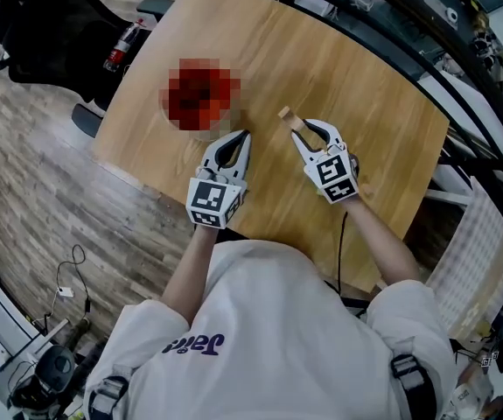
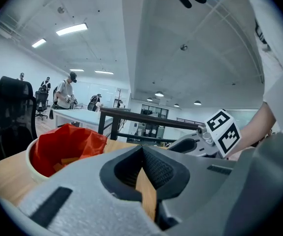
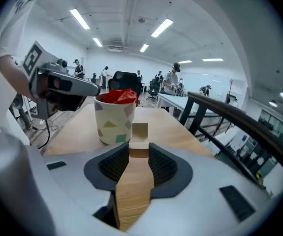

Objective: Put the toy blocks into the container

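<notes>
The left tongs (image 2: 143,173) are gripping a thin block (image 2: 146,193), the right tongs (image 3: 139,154) a longer block (image 3: 134,181); the container (image 3: 114,119) ahead is already holding other blocks (image 2: 65,162), these two are waiting

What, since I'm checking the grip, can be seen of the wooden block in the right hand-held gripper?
The wooden block is a long, pale slat with fine layered grain, like plywood. It lies lengthwise between the ribbed pads of the right hand-held gripper, which is shut on its sides. Its lighter far end juts past the jaws toward the cup. It seems to touch only the pads, clear of the table.
</notes>
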A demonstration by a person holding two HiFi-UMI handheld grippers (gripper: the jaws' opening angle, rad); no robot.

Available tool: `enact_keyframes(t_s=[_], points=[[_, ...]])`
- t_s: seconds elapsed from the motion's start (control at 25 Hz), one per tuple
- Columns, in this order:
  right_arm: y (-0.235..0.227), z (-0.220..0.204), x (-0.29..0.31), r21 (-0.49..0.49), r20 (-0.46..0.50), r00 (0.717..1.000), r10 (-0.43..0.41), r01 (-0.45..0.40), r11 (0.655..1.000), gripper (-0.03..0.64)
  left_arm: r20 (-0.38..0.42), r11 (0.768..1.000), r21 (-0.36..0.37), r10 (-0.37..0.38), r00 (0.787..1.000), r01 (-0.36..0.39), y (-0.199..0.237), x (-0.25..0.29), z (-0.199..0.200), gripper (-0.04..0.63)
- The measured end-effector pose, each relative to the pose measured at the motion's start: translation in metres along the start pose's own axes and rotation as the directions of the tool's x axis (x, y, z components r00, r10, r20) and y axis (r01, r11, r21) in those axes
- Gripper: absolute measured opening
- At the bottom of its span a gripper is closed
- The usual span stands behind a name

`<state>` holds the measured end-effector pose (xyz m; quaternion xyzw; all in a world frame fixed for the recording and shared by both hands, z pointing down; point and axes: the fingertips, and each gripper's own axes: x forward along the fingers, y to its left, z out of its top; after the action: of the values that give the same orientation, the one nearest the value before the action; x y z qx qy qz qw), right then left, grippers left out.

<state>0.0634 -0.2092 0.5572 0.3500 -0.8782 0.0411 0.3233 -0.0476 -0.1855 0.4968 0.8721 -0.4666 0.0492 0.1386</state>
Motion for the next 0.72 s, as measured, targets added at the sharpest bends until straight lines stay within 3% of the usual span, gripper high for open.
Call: enact_keyframes(t_s=[0.16, 0.28, 0.48, 0.72], points=[[0.0, 0.051, -0.013, -0.143, 0.038, 0.996, 0.079, -0.073, 0.987, 0.13, 0.014, 0.998, -0.056, 0.019, 1.0, -0.018, 0.013, -0.012, 0.011, 0.008], [0.006, 0.087, -0.011, -0.278, 0.037, 0.989, 0.144, -0.128, 0.952, 0.13, 0.029, 0.998, -0.055, 0.034, 0.999, -0.032, 0.023, -0.024, 0.018, 0.008], [0.025, 0.133, 0.013, -0.468, 0.0, 0.971, 0.237, -0.21, 0.859, 0.13, 0.044, 0.996, -0.052, 0.077, 0.996, -0.075, 0.044, -0.043, 0.024, 0.008], [0.063, 0.168, 0.058, -0.588, -0.089, 0.937, 0.336, -0.322, 0.742, 0.13, 0.061, 0.99, -0.054, 0.132, 0.989, -0.129, 0.071, -0.066, 0.026, 0.008]])
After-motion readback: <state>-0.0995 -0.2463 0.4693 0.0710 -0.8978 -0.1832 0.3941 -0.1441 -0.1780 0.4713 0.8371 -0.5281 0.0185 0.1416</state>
